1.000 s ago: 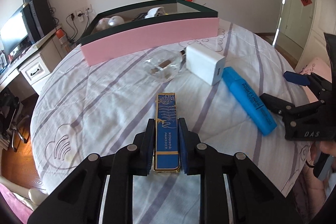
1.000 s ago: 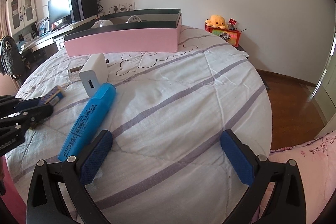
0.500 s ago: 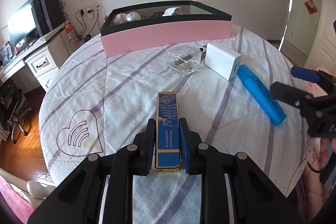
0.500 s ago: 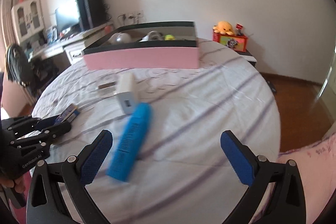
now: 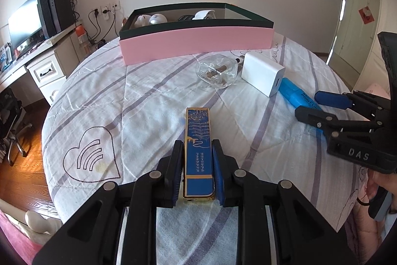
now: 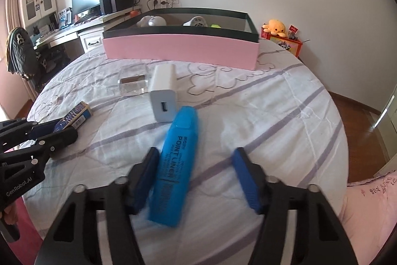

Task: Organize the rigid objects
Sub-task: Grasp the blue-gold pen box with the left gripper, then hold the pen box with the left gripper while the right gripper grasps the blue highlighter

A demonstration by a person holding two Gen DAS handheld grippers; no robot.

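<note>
On the bed [image 5: 153, 96], the left tool [image 5: 197, 153] clenched the blue box [image 5: 198, 140]; the right tool's [image 6: 196, 165] jaws were closing around the highlighter [image 6: 177, 160], one pad not yet touching.

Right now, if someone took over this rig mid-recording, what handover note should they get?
Left gripper: shut on the blue-and-gold box, which lies on the bedspread.
Right gripper: jaws closing around the blue highlighter; the pads do not yet press it.
On the bedspread: white charger touching the highlighter's cap end, clear glass bottle beside it.
Pink bin at the far side already holds a few items.
Done: one box gripped. Left: grip the highlighter, probably carry both to the bin, then the charger and bottle.
</note>
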